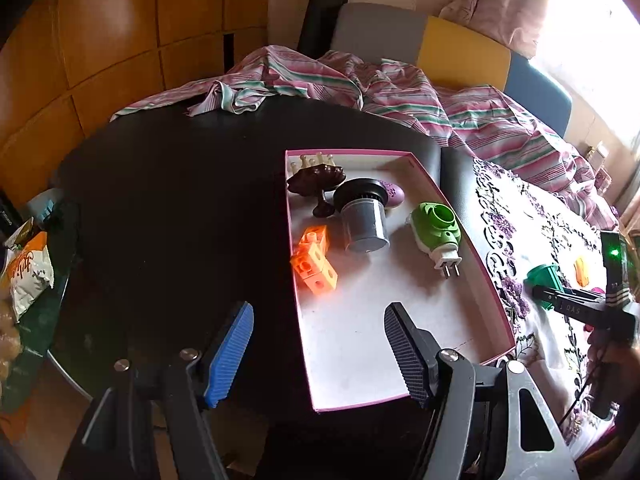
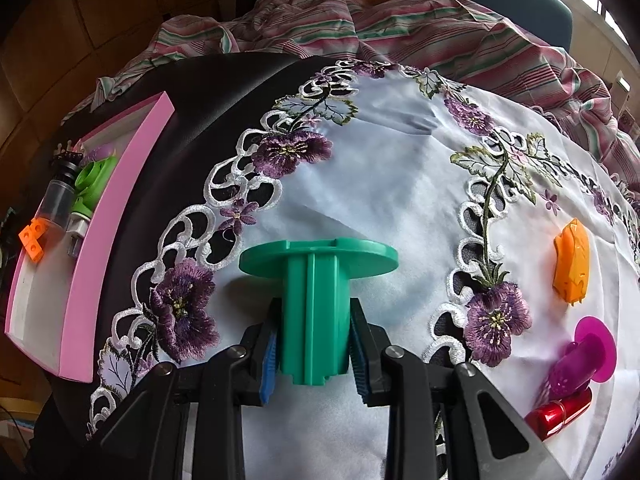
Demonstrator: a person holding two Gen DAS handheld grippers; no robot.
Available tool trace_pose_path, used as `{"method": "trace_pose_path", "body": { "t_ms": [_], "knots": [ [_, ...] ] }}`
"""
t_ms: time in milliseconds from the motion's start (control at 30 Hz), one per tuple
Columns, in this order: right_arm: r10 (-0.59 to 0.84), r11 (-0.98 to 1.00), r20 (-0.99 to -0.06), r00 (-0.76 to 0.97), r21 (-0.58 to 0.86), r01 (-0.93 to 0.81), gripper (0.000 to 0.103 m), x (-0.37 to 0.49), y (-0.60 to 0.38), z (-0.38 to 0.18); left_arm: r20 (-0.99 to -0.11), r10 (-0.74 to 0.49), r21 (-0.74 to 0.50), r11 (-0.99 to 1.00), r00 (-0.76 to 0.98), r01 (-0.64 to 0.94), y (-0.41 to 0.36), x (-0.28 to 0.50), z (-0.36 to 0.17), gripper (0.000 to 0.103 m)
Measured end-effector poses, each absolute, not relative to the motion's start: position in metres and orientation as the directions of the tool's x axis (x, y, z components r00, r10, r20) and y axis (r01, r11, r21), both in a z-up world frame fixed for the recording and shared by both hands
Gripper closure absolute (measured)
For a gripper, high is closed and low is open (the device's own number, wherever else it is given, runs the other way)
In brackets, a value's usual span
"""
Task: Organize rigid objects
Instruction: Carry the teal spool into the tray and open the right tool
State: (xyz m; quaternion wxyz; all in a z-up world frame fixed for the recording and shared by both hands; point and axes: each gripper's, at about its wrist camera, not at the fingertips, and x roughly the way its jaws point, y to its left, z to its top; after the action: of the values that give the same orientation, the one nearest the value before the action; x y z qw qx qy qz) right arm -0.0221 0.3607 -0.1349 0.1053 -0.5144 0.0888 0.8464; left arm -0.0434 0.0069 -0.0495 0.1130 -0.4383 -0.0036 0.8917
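Observation:
My right gripper (image 2: 314,344) is shut on a green plastic spool (image 2: 314,300), held over the embroidered white cloth (image 2: 380,152); it also shows in the left wrist view (image 1: 542,276). My left gripper (image 1: 318,344) is open and empty above the near end of the pink box (image 1: 472,260). The box holds orange cubes (image 1: 314,262), a grey cylinder with a black cap (image 1: 364,220), a green plug-in device (image 1: 436,230) and a dark brown dish (image 1: 316,182). The box also shows at the left in the right wrist view (image 2: 108,216).
On the cloth lie an orange piece (image 2: 572,266), a magenta spool-shaped piece (image 2: 584,354) and a red lipstick tube (image 2: 558,416). A striped fabric (image 1: 360,84) is heaped behind the black table (image 1: 180,200). Snack bags (image 1: 24,272) lie at the far left.

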Motion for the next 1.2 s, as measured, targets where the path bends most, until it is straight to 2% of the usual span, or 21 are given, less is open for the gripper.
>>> {"method": "trace_pose_path", "body": {
  "t_ms": [233,367,500,667,833,1000,1100,1200],
  "knots": [
    [0.093,-0.962,-0.835,-0.542,0.064,-0.264,0.074,-0.018,0.339,-0.09,-0.782,0.2,-0.116,-0.977,-0.59,-0.178,-0.002,-0.042,-0.054,0.034],
    [-0.023,-0.986,-0.78,-0.625,0.122,-0.117,0.074,-0.022,0.294,-0.053,-0.778,0.191,-0.122,-0.98,-0.598,-0.154,-0.012,-0.041,-0.056,0.034],
    [-0.126,-0.991,-0.762,-0.635,0.126,0.045,0.074,-0.034,0.235,-0.039,-0.787,0.18,-0.128,-0.983,-0.591,-0.129,-0.021,-0.043,-0.059,0.034],
    [-0.241,-0.97,-0.767,-0.595,0.185,0.155,0.074,-0.049,0.18,-0.045,-0.786,0.166,-0.125,-0.986,-0.596,-0.11,-0.03,-0.042,-0.06,0.034],
    [-0.266,-0.962,-0.841,-0.471,0.203,0.181,0.074,-0.076,0.147,-0.076,-0.789,0.162,-0.132,-0.987,-0.592,-0.094,-0.037,-0.043,-0.062,0.034],
    [-0.212,-0.974,-0.891,-0.401,0.156,0.167,0.074,-0.101,0.133,-0.109,-0.798,0.163,-0.137,-0.987,-0.58,-0.087,-0.039,-0.044,-0.067,0.034],
    [-0.162,-0.986,-0.902,-0.4,0.132,0.101,0.074,-0.116,0.141,-0.121,-0.802,0.162,-0.136,-0.987,-0.575,-0.088,-0.039,-0.045,-0.069,0.034],
    [-0.173,-0.985,-0.896,-0.409,0.155,0.077,0.074,-0.124,0.148,-0.128,-0.804,0.161,-0.136,-0.987,-0.572,-0.087,-0.04,-0.046,-0.07,0.034]
  ]
}}
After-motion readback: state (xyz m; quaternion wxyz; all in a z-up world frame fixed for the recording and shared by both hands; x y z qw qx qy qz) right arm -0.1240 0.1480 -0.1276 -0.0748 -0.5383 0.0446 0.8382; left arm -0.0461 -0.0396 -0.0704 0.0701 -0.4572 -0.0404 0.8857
